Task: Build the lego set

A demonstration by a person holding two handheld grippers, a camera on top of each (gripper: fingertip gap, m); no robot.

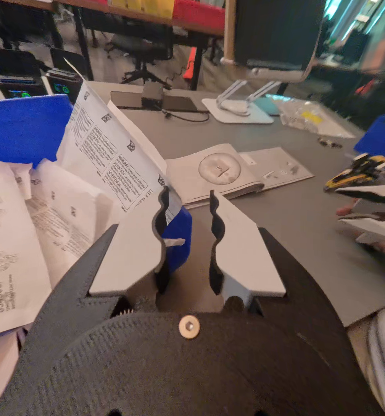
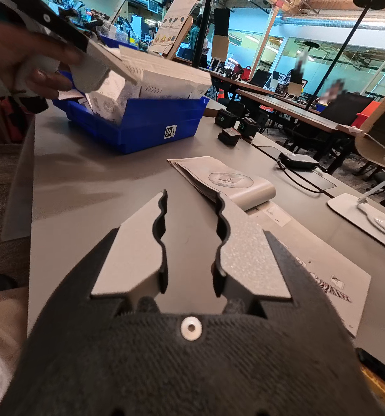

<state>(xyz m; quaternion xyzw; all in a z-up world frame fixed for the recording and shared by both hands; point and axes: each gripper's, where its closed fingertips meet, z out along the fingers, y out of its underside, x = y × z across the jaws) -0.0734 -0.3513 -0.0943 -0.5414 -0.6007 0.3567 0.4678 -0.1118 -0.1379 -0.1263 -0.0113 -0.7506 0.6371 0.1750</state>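
Ahead of both grippers a wide grey worktop [image 2: 92,180] was seen, matt and smooth, on which small parts were judged likely to slide. Around it an open workshop was shown: further long tables, office chairs [image 1: 144,60], glass partitions, and a white stand [image 1: 238,105] far ahead of the left gripper.

To the left of the left gripper [image 1: 188,198], close by, a blue bin [image 2: 146,121] was stuffed with white paper bags [image 1: 110,153] printed in black. These were judged light, crinkly and limp, so that a pinch at a free upper edge or corner would serve best; loose bricks inside would be expected to shift the weight when lifted. One bag edge lay just against the tip of that gripper's left finger, but nothing was clamped: the jaws stood moderately apart with bare worktop and bin wall seen through the gap.

Just ahead of both grippers the open instruction booklet [image 1: 220,171] lay flat, its pages curling at the fold; it was judged thin and floppy, best pressed rather than lifted.

To the right of the left gripper, beside the other tool, a partly built yellow, black and white lego model [image 1: 357,171] was seen, blurred. It was judged rigid but fragile at its joints, light, and best taken across the thick middle of its body rather than by thin protruding parts.

The right gripper [image 2: 191,195] was held over the worktop, jaws moderately apart and empty.

Far ahead and to the right of the left gripper, clear plastic bags [image 1: 308,117] and a few tiny dark pieces [image 1: 328,143] lay well apart from the model.
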